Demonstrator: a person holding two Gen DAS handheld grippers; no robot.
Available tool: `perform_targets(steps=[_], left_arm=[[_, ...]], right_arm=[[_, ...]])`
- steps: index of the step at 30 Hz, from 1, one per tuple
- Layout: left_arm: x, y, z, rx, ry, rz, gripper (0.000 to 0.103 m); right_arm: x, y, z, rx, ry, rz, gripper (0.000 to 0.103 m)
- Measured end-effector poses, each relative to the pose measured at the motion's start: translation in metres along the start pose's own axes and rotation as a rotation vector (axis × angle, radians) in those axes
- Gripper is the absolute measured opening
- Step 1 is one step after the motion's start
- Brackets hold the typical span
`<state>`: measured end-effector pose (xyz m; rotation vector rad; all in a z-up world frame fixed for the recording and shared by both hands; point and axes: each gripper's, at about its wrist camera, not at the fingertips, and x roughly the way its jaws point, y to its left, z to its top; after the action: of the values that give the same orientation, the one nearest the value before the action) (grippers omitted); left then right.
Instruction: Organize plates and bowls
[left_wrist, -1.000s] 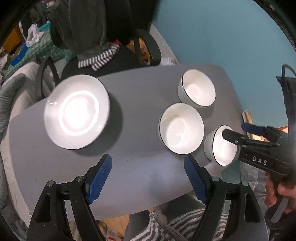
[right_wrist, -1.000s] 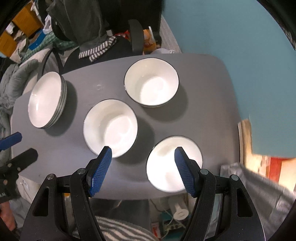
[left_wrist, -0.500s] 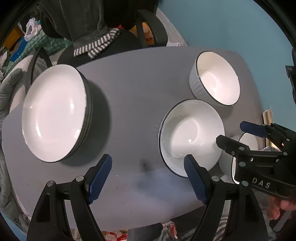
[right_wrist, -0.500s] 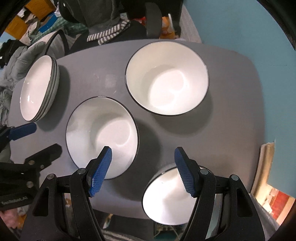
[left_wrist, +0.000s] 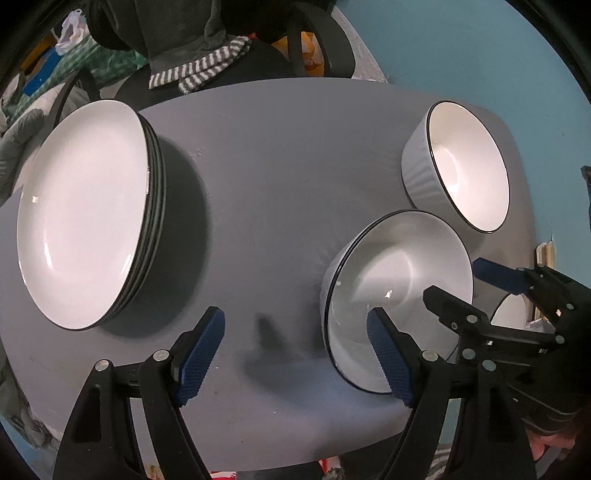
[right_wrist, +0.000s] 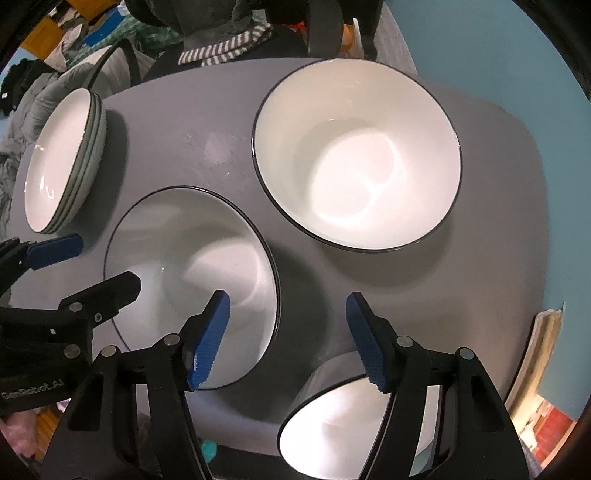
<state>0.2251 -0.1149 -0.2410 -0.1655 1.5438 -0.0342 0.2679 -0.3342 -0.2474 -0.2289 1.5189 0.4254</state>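
Grey table (left_wrist: 277, 155) carrying everything, bowls & plates spread across it.

Plate stack (left_wrist: 81, 210) at far left side, several nested, well apart from bowls. Prob. already sorted; leave alone.

Far bowl (right_wrist: 356, 155) biggest-looking in rt view, upright, near table's back-right corner, untouched.

Middle bowl (right_wrist: 192, 273) just beside it, upright, nearer centre. Looks like target of this step. Rt gripper (right_wrist: 288, 339) wide open, empty, straddling this bowl's right rim: left finger pad over the interior, right pad outside above bare table. Left gripper (left_wrist: 295, 354) also wide open, empty, hovering near same bowl's near-left rim; one pad (left_wrist: 388, 358) overlapping bowl interior in view, contact unclear.

Near bowl (right_wrist: 354, 424) at table's front edge, below rt gripper, partly hidden.

To do well: commit one gripper only, prob. rt. Lower until rim wall sits deep between fingers, pinch firm on wall, not lip edge – glazed ceramic, slippery. Lift straight, keep level, clear neighbour rims, then nest into another bowl gently. Keep left gripper out of path.
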Motion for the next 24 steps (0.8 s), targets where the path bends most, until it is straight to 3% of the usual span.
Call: perform_targets(steps=[5,9,13,19,24], left_arm=[[0.006,-0.002,0.005,0.0,0.013,0.018,0.072],[0.014,-0.005,0.007,0.008,0.042,0.021,0.046],[0.018,-0.007,0.008,0.01,0.053,0.015,0.044],[0.026,-0.006,0.012,-0.001,0.068,0.003,0.025],[0.03,-0.005,0.013,0.004,0.076,-0.02,0.017]], right_arm=[[0.007,0.0,0.005,-0.012,0.011,-0.011,0.054],[0.011,0.0,0.004,-0.013,0.016,-0.005,0.047],[0.012,-0.003,0.004,-0.016,0.017,0.004,0.043],[0.015,-0.003,0.003,-0.001,0.031,0.047,0.021],[0.015,0.001,0.005,0.021,0.036,0.088,0.014]])
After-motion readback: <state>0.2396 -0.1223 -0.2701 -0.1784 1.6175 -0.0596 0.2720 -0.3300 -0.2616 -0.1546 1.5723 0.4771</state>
